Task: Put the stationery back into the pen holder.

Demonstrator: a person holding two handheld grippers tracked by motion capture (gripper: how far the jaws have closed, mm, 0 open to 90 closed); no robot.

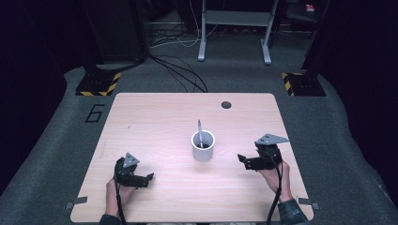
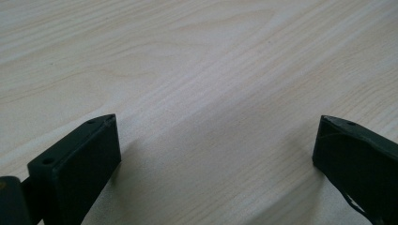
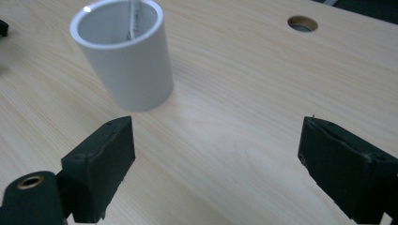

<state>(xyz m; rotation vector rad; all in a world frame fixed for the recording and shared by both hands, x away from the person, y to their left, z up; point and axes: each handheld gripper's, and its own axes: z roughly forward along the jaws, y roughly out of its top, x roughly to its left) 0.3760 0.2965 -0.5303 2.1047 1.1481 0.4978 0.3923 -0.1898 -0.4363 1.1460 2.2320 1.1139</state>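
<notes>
A white cylindrical cup (image 1: pixel 203 146) stands upright near the middle of the light wooden table (image 1: pixel 155 117), with a thin grey pen-like stick (image 1: pixel 199 132) leaning inside it. In the right gripper view the cup (image 3: pixel 124 61) sits ahead and to the left of the jaws. My right gripper (image 1: pixel 242 159) is to the right of the cup, apart from it, open with nothing between its jaws (image 3: pixel 216 159). My left gripper (image 1: pixel 149 178) rests low at the table's front left, open and empty, with bare wood between its jaws (image 2: pixel 216 154).
A round cable hole (image 1: pixel 226 104) lies in the table's far side, also seen in the right gripper view as a hole (image 3: pixel 302 23). Cables (image 1: pixel 178 70), a metal stand (image 1: pixel 234 28) and two hazard-striped bases (image 1: pixel 98 84) stand on the grey floor beyond.
</notes>
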